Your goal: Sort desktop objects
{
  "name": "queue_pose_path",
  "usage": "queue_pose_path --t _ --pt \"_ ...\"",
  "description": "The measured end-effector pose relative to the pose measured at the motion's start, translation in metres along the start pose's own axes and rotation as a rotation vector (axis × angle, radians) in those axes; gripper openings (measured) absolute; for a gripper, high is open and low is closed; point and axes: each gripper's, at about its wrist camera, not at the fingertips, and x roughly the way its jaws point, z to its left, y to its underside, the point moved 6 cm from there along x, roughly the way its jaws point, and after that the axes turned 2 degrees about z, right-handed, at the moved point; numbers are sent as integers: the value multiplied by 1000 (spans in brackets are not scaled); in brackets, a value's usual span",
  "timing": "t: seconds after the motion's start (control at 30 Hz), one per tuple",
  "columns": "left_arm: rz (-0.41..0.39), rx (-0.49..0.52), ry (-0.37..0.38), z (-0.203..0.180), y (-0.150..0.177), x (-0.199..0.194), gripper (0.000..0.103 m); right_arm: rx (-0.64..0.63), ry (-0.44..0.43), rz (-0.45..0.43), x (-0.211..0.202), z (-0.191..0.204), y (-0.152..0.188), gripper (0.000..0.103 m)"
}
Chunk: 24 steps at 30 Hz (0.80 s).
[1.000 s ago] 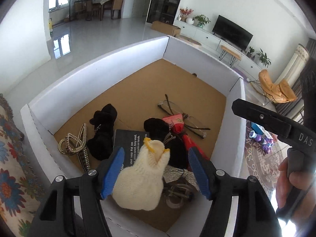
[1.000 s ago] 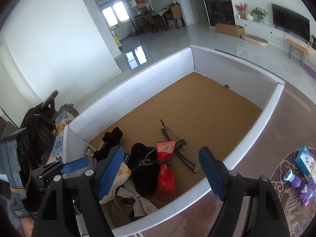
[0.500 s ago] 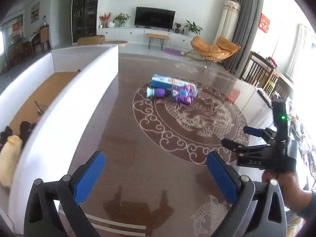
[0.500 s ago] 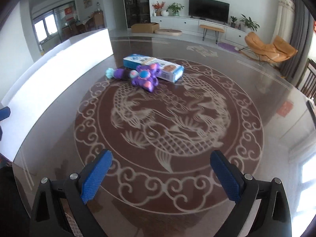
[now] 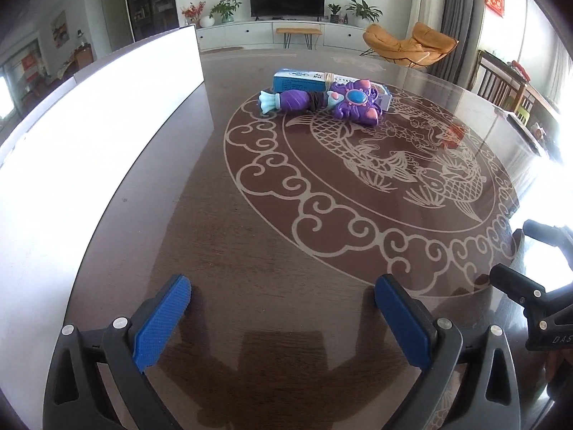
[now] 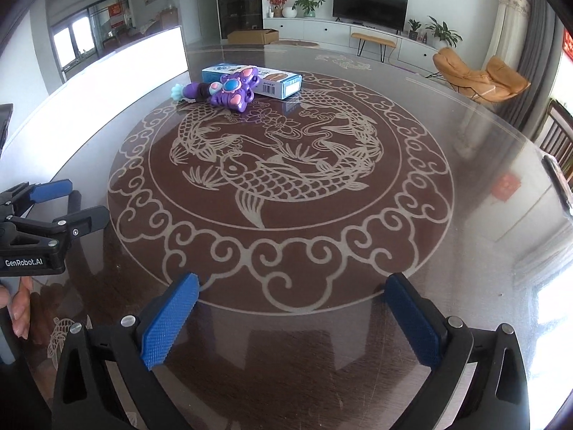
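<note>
The purple toy wand lies against the blue carton in the frame's upper middle, beside the white box. We hold both grippers spread wide, empty. Grabbing carelessly, we might drag both together.

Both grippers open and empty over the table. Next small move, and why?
Probably ease the right gripper forward toward the purple toy, jaws left open. The toy and the blue box touching it behind are the only loose items visible on the table, well ahead of both grippers. The left gripper is also open and empty, near the white bin wall.
</note>
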Motion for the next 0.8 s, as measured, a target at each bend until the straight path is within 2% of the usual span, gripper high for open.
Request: queue_pose_path --t 0.8 --pt "-5 4 0 0 1 -1 103 0 2 0 0 0 0 103"
